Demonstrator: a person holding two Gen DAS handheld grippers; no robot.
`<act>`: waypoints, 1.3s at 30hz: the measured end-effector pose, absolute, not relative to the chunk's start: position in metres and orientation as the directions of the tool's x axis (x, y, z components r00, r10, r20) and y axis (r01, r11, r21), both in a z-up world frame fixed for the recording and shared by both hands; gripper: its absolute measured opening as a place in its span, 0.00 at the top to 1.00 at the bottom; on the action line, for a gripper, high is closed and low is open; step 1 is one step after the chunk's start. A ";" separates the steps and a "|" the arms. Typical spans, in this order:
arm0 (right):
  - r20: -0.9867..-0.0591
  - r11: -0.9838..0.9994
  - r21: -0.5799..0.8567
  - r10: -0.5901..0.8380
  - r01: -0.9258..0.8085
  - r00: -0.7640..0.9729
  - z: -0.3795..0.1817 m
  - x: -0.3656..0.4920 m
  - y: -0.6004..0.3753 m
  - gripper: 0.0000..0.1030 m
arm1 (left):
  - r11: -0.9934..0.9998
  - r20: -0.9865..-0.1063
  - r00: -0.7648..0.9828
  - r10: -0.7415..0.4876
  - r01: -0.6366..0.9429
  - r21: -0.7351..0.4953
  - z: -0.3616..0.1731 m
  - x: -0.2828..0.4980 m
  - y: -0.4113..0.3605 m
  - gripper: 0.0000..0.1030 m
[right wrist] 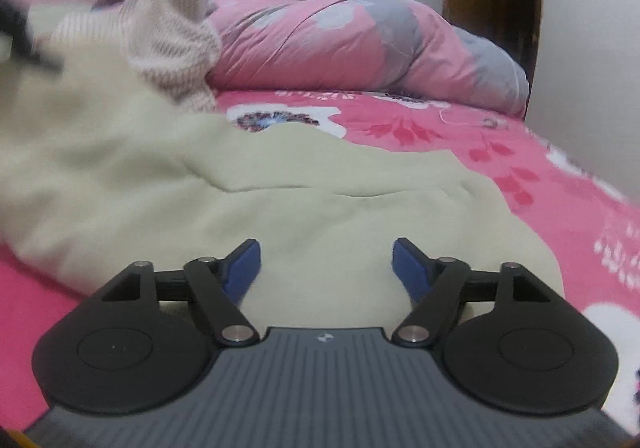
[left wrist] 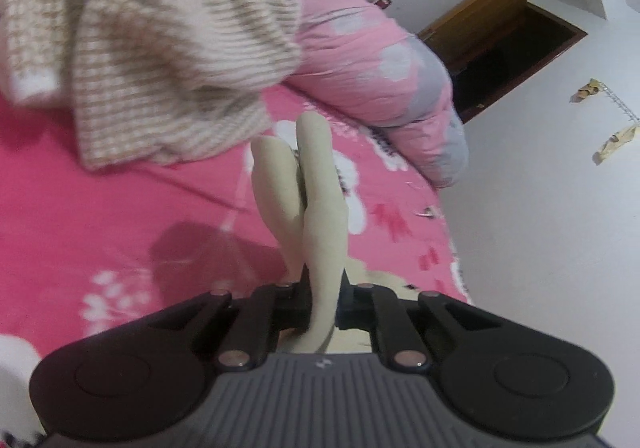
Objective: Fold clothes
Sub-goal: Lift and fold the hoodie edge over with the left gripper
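L gripper [left wrist: 316,184] pinching cream garment [left wrist: 320,232], fold running lengthwise away from cam

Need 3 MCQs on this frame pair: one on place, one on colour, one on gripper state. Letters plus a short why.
1. Where does the striped knit sweater lie?
A. on the floor
B. on the bed, against the rolled pink quilt
C. hung on the door

2. What colour is the garment in front of the right gripper?
A. pale cream-green
B. black
C. orange

3. How does the left gripper stand?
A. wide open, nothing between the jaws
B. out of view
C. shut on a fold of pale fabric

Answers:
1 B: the right wrist view shows the sweater on the bed, butting the quilt.
2 A: the cloth spread below the open blue pads is pale cream-green.
3 C: in the left wrist view the fold sticks out forward from between the closed jaws.
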State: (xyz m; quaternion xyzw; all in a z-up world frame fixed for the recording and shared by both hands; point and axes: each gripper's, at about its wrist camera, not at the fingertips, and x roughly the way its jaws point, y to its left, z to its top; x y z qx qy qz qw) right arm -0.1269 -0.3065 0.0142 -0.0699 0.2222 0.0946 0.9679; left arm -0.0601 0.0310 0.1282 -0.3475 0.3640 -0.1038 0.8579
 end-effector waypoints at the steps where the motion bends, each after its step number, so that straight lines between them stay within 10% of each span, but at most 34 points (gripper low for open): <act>1: -0.444 0.971 -0.112 0.141 -0.212 0.885 0.013 -0.127 -0.304 0.27 | 0.736 -0.550 0.714 -0.433 -0.072 -0.673 0.135 -0.059 0.023 0.92; 14: -0.425 0.972 -0.074 0.171 -0.223 0.889 0.010 -0.125 -0.313 0.27 | 0.802 -0.638 0.607 -0.475 -0.002 -0.598 0.178 -0.016 -0.127 0.90; 18: -0.415 0.969 -0.021 0.216 -0.246 0.884 0.010 -0.126 -0.321 0.24 | 0.788 -0.653 0.521 -0.550 0.063 -0.613 0.164 0.004 -0.183 0.56; 24: -0.400 0.958 0.070 0.283 -0.278 0.872 0.009 -0.124 -0.332 0.22 | 0.680 -0.541 0.446 -0.713 0.254 -0.687 0.171 -0.003 -0.234 0.48; 39: -0.360 0.938 0.147 0.347 -0.315 0.866 0.027 -0.136 -0.349 0.23 | 0.915 -0.539 0.740 -0.403 0.328 -0.233 0.155 -0.126 -0.113 0.37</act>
